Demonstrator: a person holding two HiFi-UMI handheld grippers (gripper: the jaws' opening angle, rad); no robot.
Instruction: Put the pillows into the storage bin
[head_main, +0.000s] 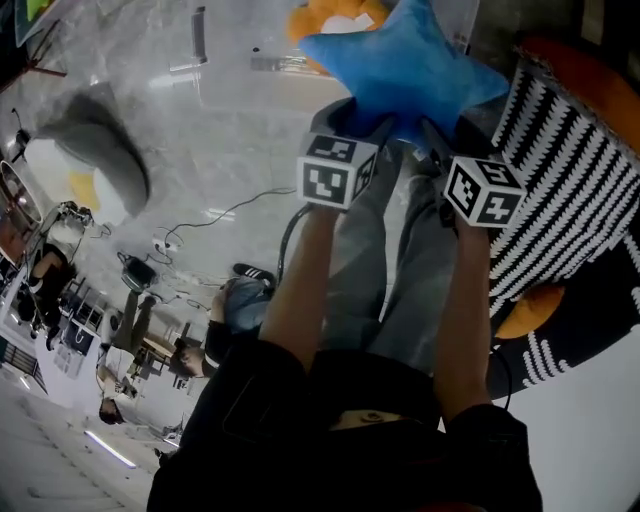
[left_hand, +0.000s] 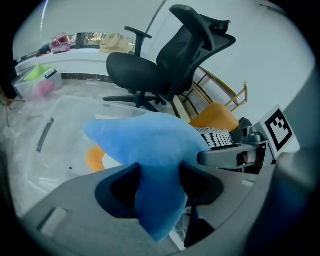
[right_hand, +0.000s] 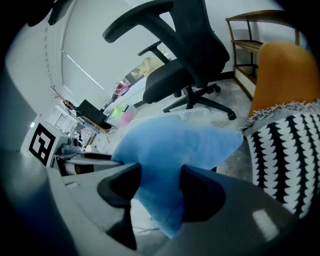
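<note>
Head view: we grip the blue star pillow (head_main: 400, 62), left claw (left_hand: 159, 184) and right claw (right_hand: 161, 186) both clamped on it.

Top (head_main: 300, 430): black, with wide black sleeves (head_main: 255, 375).
Trousers (head_main: 385, 270): grey, plain.
Left hand-held gripper (left_hand: 159, 181): pale grey moulded shell, two black jaw pads.
Right hand-held gripper (right_hand: 157, 182): same grey shell, same black pads.
Left cube (head_main: 337, 170): white, black square markers on each face.
Right cube (head_main: 482, 190): white, same markers.
Cable (head_main: 288, 235): thin and dark, apparently from the left unit.
</note>
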